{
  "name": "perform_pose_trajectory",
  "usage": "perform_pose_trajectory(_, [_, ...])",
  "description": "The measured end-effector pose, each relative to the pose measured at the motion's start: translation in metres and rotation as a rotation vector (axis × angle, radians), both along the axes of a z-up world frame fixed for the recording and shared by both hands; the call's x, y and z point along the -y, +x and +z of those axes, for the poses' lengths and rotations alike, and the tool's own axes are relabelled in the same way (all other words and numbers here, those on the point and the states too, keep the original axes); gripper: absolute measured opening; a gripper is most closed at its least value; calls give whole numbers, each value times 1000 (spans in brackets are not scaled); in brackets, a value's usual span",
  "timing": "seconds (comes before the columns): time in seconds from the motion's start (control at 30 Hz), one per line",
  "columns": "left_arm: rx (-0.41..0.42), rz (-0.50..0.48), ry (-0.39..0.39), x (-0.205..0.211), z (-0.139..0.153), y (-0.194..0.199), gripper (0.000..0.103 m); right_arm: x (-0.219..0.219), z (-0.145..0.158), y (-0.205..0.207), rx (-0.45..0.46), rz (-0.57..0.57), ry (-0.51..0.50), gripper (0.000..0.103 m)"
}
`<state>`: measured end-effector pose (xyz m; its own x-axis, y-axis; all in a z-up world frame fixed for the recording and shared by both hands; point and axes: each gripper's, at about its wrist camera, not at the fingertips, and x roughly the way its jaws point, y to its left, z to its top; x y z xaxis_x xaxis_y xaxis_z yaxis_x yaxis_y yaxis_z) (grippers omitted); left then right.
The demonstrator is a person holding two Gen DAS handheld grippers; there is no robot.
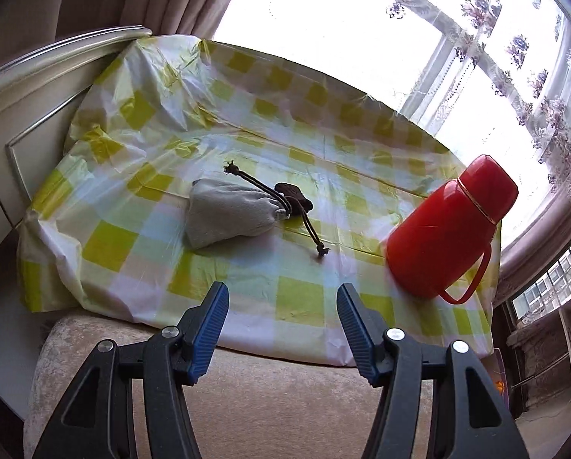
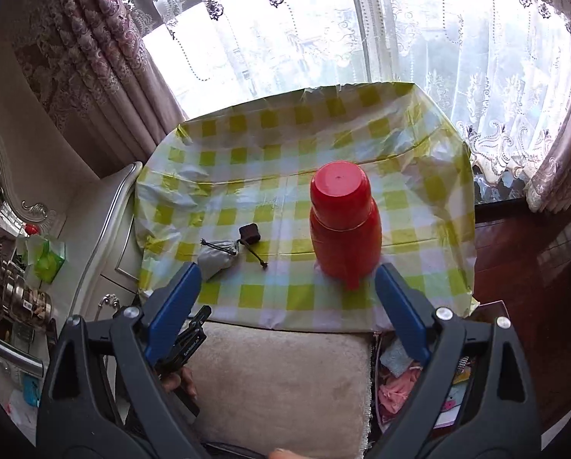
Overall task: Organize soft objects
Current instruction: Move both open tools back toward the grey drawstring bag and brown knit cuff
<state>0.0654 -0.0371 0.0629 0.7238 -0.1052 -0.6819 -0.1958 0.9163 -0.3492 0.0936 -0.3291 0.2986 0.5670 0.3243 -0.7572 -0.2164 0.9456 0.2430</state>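
Observation:
A small grey drawstring pouch (image 1: 228,212) with a dark brown cord (image 1: 308,225) lies on the green-checked tablecloth (image 1: 297,298). A small dark brown soft piece (image 1: 291,193) lies at its mouth. My left gripper (image 1: 281,298) is open and empty, hovering at the table's near edge, short of the pouch. In the right wrist view the pouch (image 2: 218,258) and the brown piece (image 2: 250,233) lie at the left. My right gripper (image 2: 287,279) is open and empty, above the near edge, in front of the red flask (image 2: 343,225).
The red plastic thermos flask (image 1: 450,225) with a handle stands at the table's right. A beige cushioned seat (image 2: 281,378) sits in front of the table. A white headboard (image 1: 29,88) is on the left, and curtained windows (image 2: 323,30) are behind. Coloured cloths (image 2: 396,386) lie beside the seat.

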Motion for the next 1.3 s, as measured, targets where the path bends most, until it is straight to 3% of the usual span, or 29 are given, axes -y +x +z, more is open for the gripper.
perform_pose_trajectory(0.4, [7,68,-67,-45,-19,-14,60,-74,2,5,-15,90,-31,93])
perform_pose_trajectory(0.93, [19,86,-115,-66,-25,-7,60,-115,-4,16,-20,131,-36,93])
perform_pose_trajectory(1.1, [15,82,-141,-68,-28,8,67,-132,-24,25,-17,168,-33,93])
perform_pose_trajectory(1.23, [-10,71,-158,-64,-33,26,75,-141,-58,42,13,176,-63,93])
perform_pose_trajectory(1.3, [-32,69,-208,-65,-40,35,78,-145,-81,51,13,189,-80,93])
